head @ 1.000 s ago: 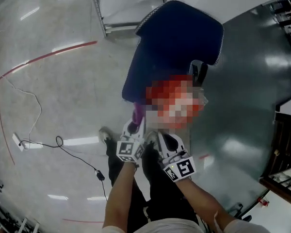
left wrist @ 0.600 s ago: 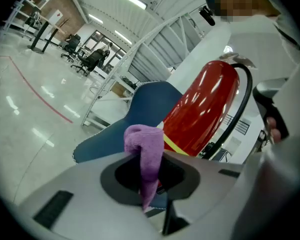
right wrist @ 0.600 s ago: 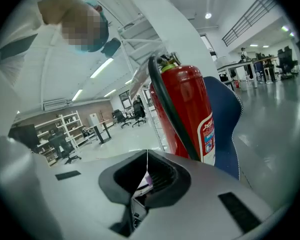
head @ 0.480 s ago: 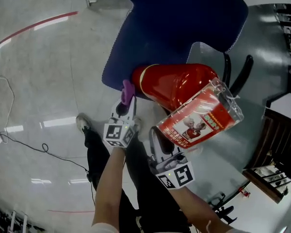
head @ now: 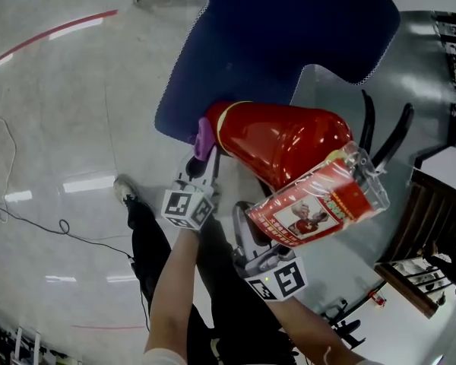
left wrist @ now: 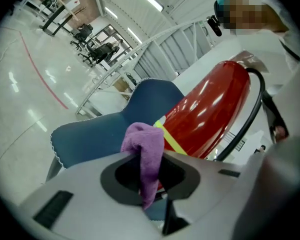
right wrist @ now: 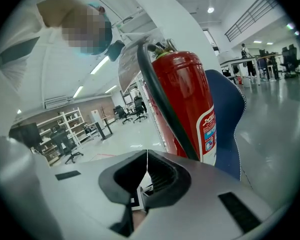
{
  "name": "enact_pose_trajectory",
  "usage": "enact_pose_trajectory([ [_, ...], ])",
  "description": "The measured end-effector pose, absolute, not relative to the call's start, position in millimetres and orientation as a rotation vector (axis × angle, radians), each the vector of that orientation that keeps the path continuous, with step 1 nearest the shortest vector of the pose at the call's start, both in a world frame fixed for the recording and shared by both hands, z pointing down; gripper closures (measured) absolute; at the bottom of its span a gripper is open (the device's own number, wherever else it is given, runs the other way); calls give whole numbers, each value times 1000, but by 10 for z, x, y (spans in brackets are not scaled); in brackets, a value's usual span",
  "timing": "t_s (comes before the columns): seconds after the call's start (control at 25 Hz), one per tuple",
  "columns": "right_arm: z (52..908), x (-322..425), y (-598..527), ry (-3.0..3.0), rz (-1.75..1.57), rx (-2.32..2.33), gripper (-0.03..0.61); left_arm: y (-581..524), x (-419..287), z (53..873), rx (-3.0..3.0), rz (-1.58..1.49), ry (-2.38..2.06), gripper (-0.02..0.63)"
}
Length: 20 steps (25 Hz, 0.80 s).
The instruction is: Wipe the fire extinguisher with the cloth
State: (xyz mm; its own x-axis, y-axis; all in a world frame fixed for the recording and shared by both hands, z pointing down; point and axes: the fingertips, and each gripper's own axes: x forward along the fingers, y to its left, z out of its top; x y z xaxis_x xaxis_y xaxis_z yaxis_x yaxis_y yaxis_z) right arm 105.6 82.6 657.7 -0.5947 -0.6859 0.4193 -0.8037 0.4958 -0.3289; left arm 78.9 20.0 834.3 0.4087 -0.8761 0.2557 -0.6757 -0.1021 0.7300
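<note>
Left gripper view, jaws pinching cloth [left wrist: 143, 145]

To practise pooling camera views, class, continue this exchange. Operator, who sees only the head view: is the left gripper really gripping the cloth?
Observer: Yes. The left gripper view shows the left gripper shut on the cloth, which sticks up above the jaws.
Operator: And the right gripper?
Observer: Its own view shows the jaws together, with nothing seen between them.
</note>
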Motion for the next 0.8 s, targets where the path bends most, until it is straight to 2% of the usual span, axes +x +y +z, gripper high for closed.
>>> enact_pose_trajectory([
  [0.48,6216,1059,810,-2539,688,1338,565,187,786,7442,1851,-493,-1283,552],
  [0.8,5841,1169,870,-2513,646,1377,565,200,789,6852,1883,-498,-1245,552],
])
